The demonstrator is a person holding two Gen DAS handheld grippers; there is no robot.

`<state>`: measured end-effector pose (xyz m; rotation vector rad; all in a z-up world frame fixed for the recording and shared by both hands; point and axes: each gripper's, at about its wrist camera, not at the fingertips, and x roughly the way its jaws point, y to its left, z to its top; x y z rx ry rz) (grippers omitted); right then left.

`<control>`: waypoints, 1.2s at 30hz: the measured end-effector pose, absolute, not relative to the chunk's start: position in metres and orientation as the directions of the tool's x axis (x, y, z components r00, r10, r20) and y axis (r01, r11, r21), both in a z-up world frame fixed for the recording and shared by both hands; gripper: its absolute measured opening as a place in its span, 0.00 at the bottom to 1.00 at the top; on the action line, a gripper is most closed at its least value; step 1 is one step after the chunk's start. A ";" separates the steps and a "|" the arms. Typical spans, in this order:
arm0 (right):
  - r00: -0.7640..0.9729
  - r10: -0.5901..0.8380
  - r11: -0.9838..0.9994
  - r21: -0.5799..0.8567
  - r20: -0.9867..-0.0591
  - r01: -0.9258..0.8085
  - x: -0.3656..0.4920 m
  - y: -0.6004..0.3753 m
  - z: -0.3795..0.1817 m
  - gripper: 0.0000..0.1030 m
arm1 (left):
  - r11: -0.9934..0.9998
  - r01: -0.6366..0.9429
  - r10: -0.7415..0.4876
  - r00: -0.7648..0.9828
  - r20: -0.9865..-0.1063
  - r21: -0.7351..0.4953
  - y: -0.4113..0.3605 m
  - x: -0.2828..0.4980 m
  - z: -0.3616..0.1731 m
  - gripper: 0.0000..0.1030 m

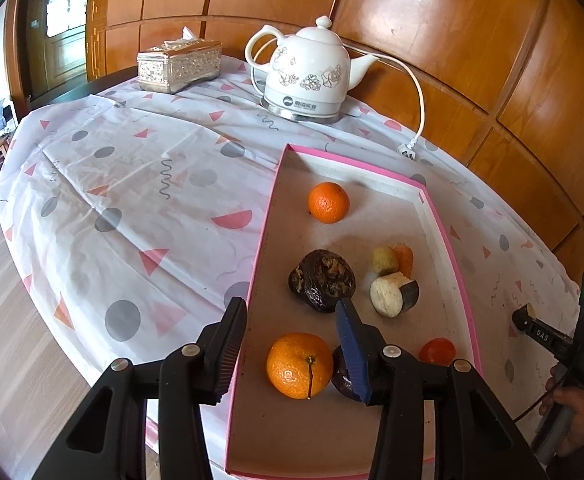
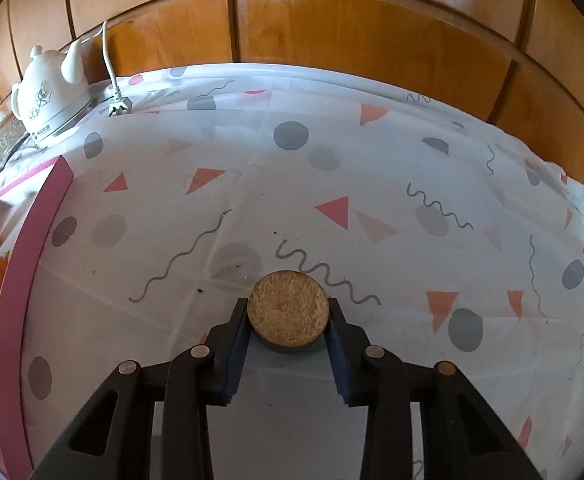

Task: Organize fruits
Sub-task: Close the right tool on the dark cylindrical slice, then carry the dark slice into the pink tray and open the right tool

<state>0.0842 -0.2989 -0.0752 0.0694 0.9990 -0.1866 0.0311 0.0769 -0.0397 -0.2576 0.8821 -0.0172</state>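
Now right tongs (image 2: 287,312) grip a round, tan, cut-faced fruit piece (image 2: 287,309).

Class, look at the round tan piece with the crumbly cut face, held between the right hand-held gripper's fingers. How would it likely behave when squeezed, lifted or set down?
The round tan crumbly-faced piece looks porous, so it is probably light and may shed crumbs if squeezed hard. Its curved sides sit between the right hand-held gripper pads, so it could slip or roll. Set on its flat face, it should stay put.
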 end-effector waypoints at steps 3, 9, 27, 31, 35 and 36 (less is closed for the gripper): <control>0.529 -0.119 0.983 -0.023 -0.840 0.184 0.085 -0.298 -0.076 0.35 | 0.968 -0.093 -0.120 0.640 -0.759 -0.232 0.078 0.030 -0.039 0.46; 0.532 -0.111 0.984 -0.020 -0.839 0.175 0.080 -0.295 -0.076 0.35 | 0.964 -0.102 -0.123 0.644 -0.755 -0.245 0.083 0.026 -0.038 0.47; 0.542 0.011 0.996 0.056 -0.840 0.066 0.048 -0.253 -0.066 0.35 | 0.953 -0.122 -0.132 0.661 -0.739 -0.279 0.095 0.014 -0.032 0.51; 0.549 0.057 0.996 0.085 -0.834 0.026 0.043 -0.238 -0.060 0.35 | 0.948 -0.134 -0.129 0.665 -0.736 -0.288 0.100 0.014 -0.031 0.51; 0.565 0.114 0.993 0.115 -0.818 -0.033 0.041 -0.220 -0.047 0.35 | 0.942 -0.164 -0.109 0.676 -0.729 -0.293 0.112 0.013 -0.029 0.51; 0.568 0.126 0.991 0.122 -0.813 -0.046 0.040 -0.216 -0.044 0.35 | 0.941 -0.170 -0.104 0.678 -0.727 -0.293 0.114 0.013 -0.028 0.51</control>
